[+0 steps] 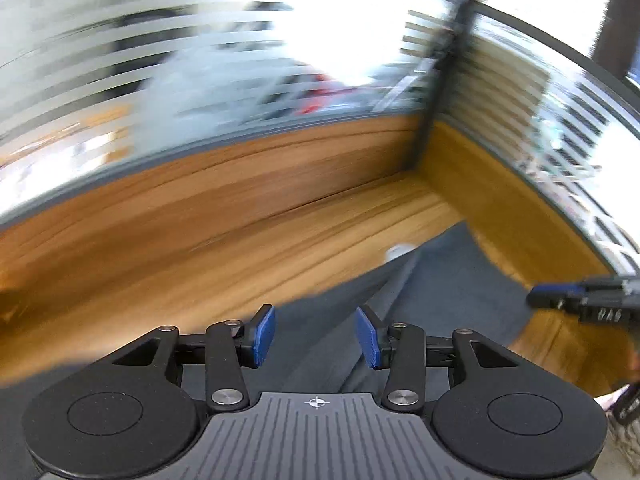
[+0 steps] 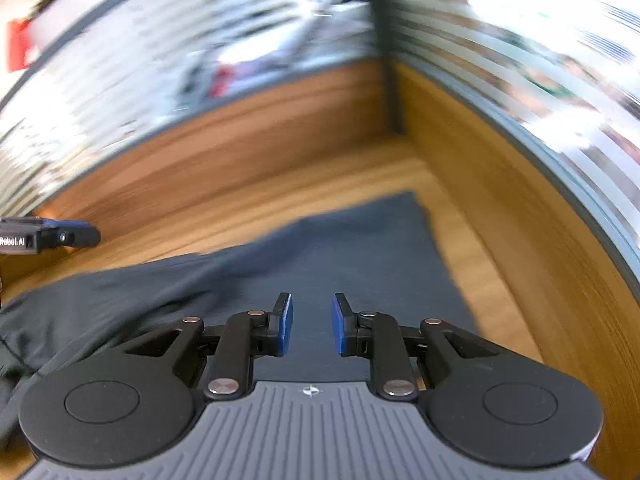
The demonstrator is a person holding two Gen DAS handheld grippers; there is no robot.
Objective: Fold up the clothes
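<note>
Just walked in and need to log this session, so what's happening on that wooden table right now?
A person is working with a hand-held gripper in each hand over a dark grey garment spread on the wooden table. The left hand-held gripper and the right hand-held gripper are both open with nothing between their blue pads, poised above the cloth. The views are motion-blurred. Part of the garment lies flat, the rest is rumpled, and folding does not look finished.
</note>
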